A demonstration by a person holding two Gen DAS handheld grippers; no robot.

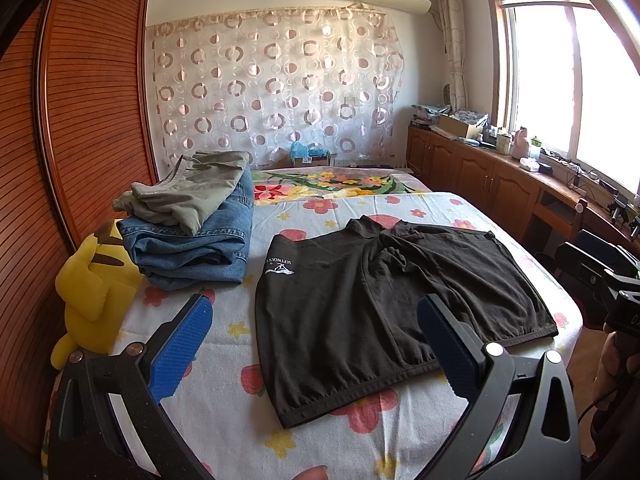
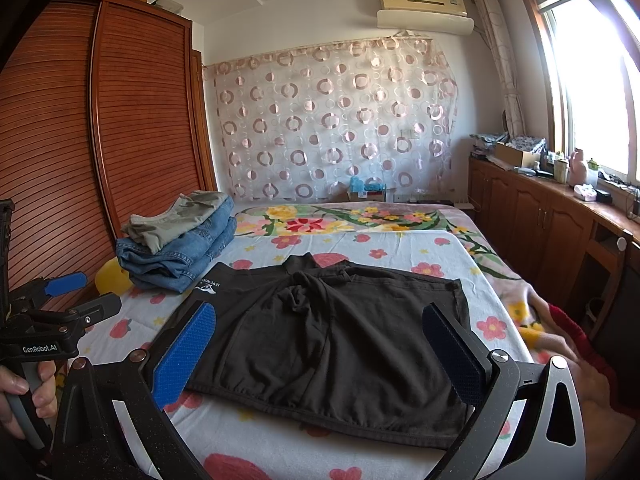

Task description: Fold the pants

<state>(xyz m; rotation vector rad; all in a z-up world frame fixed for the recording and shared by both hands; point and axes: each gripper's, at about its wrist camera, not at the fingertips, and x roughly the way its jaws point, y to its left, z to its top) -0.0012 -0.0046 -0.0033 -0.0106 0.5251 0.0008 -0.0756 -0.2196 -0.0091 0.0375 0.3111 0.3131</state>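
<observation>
A pair of black shorts (image 1: 384,304) lies spread flat on the flowered bed sheet (image 1: 224,432), waistband near me, with a white logo near its left edge. It also shows in the right wrist view (image 2: 340,340). My left gripper (image 1: 314,344) is open and empty, held above the near edge of the shorts. My right gripper (image 2: 320,352) is open and empty above the shorts. In the right wrist view the left gripper (image 2: 64,300) shows at the far left, held by a hand.
A stack of folded jeans (image 1: 192,248) with olive pants (image 1: 192,192) on top sits at the bed's back left, also in the right wrist view (image 2: 180,248). A yellow plush toy (image 1: 92,288) lies beside it. A wooden wardrobe (image 1: 80,120) stands left, cabinets (image 1: 480,176) right.
</observation>
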